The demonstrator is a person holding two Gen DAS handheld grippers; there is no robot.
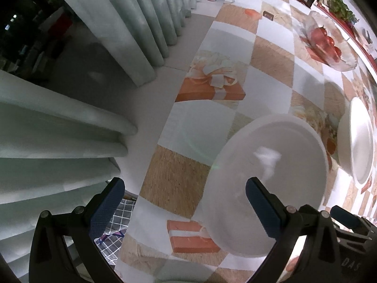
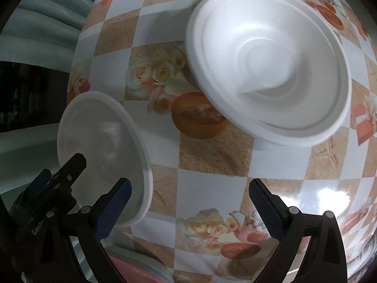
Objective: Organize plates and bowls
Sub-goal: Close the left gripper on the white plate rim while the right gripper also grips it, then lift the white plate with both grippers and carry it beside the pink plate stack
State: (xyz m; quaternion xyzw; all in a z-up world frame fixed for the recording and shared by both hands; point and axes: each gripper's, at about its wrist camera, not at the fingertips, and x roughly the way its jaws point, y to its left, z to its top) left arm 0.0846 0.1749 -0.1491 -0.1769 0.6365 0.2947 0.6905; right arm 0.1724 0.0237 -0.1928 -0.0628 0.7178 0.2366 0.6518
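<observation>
A white plate [image 1: 266, 179] lies on the patterned tablecloth [image 1: 212, 127] just ahead of my left gripper [image 1: 185, 202], which is open and empty, its right finger over the plate's near edge. A white bowl [image 1: 358, 141] stands at the right. In the right wrist view the bowl [image 2: 271, 66], nested in another, is ahead and to the right, and the plate [image 2: 101, 141] is at the left. My right gripper [image 2: 189, 205] is open and empty above the cloth, its left finger beside the plate's rim. The left gripper [image 2: 56, 184] shows over the plate's left side.
A glass dish with red fruit [image 1: 329, 40] stands at the far right of the table. The table's left edge drops to the floor by pale curtains [image 1: 132, 28]. A pink and grey rim [image 2: 139, 268] shows at the near edge.
</observation>
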